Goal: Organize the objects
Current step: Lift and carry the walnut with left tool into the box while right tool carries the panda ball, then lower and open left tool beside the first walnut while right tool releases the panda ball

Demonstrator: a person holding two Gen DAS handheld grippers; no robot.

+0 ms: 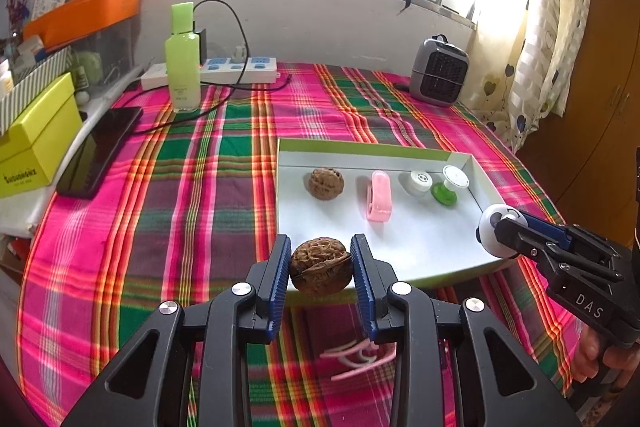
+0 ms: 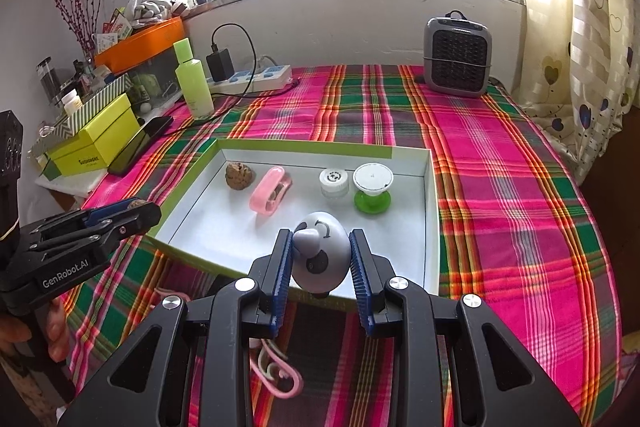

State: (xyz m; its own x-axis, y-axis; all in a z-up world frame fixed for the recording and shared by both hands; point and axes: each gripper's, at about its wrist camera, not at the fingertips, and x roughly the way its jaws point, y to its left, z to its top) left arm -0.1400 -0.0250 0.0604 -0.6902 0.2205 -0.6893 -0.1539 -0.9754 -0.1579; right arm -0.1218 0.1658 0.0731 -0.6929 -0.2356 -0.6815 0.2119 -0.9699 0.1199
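My left gripper (image 1: pixel 321 259) is shut on a brown walnut (image 1: pixel 321 269), held just in front of the near left corner of a shallow white box lid (image 1: pixel 420 243). My right gripper (image 2: pixel 320 259) is shut on a grey-white egg-shaped panda toy (image 2: pixel 320 261), held over the lid's near edge (image 2: pixel 430 227). In the lid lie a second walnut (image 1: pixel 326 183), a pink clip (image 1: pixel 380 197), a small white jar (image 1: pixel 418 182) and a white-topped green suction holder (image 1: pixel 450 187). The same things show in the right wrist view: walnut (image 2: pixel 239 175), clip (image 2: pixel 270 191), jar (image 2: pixel 333 183), holder (image 2: pixel 372 189).
Pink hair ties (image 1: pixel 356 359) lie on the plaid tablecloth below my left gripper. A green bottle (image 1: pixel 182 63), power strip (image 1: pixel 240 67), dark phone (image 1: pixel 100 151) and yellow box (image 1: pixel 36 139) are at the back left. A grey heater (image 1: pixel 440 71) stands back right.
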